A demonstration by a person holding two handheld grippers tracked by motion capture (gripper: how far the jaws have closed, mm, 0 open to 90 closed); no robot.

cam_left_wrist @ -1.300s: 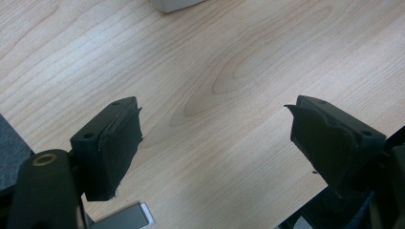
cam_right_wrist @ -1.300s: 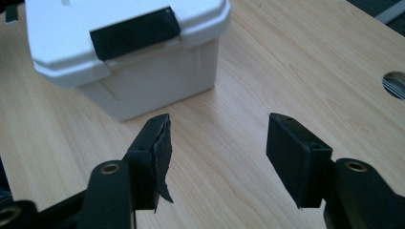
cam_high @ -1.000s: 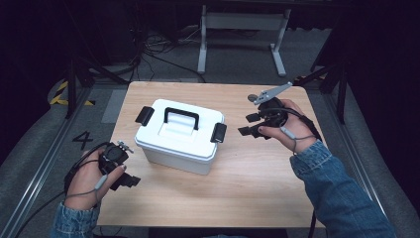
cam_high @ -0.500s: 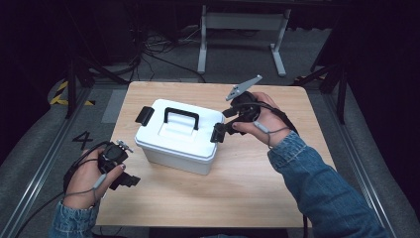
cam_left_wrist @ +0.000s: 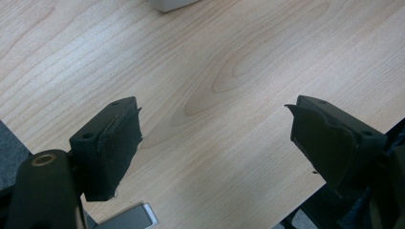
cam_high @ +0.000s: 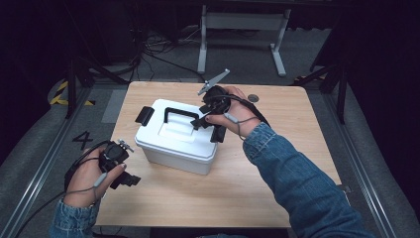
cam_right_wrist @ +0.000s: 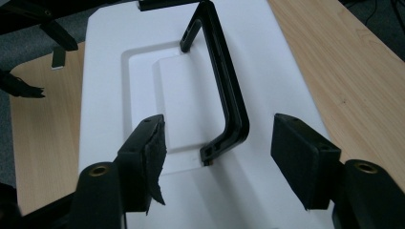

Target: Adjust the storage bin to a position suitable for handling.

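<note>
One wooden tabletop [cam_high: 277, 168] carries a white lidded storage box [cam_high: 173, 148] at its centre-left. Box: rigid moulded plastic, smooth and likely slippery on its flat faces; weight unknown, contents hidden. Black latches at the left [cam_high: 144, 115] and right ends. Best hold, by judgement: the black carry handle [cam_right_wrist: 229, 95], standing upright on the lid. Right tool [cam_right_wrist: 217, 143] hovers over the handle's near end, jaws wide, straddling it without contact. Left tool [cam_left_wrist: 215, 143] at the near left, jaws wide, empty.
</note>
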